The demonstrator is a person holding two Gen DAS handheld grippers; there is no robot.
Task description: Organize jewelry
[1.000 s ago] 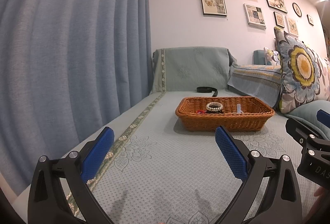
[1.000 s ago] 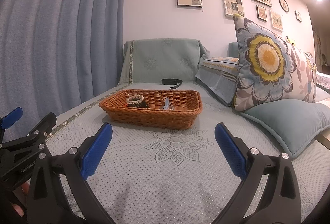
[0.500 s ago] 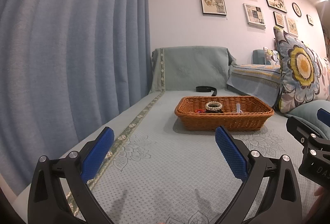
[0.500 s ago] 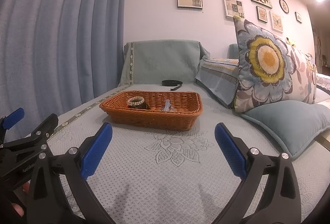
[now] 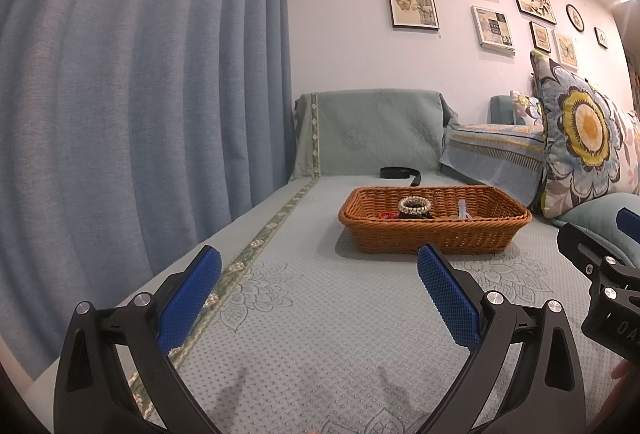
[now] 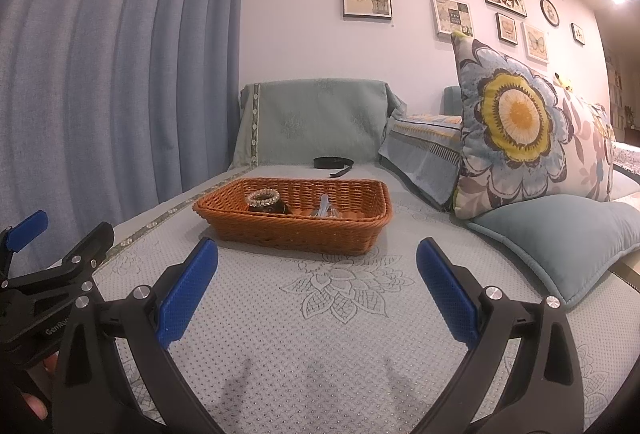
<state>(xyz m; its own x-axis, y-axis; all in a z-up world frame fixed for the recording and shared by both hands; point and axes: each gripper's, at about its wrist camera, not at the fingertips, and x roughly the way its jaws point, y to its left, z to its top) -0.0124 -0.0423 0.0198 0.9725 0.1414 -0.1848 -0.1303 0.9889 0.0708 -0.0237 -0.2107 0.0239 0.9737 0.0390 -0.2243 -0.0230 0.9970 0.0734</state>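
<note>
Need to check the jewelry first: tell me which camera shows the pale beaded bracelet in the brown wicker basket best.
The left wrist view: the pale beaded bracelet shows clearly above the brown wicker basket rim. The right wrist view shows it smaller, off-centre.

Blue curtain (image 5: 140,94) left, framed pictures (image 5: 412,0) on white wall, green-covered sofa (image 5: 320,314)

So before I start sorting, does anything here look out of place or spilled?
Only the black strap, lying loose on the sofa cover behind the wicker basket. The beaded bracelet sits inside the basket; nothing looks spilled.
</note>
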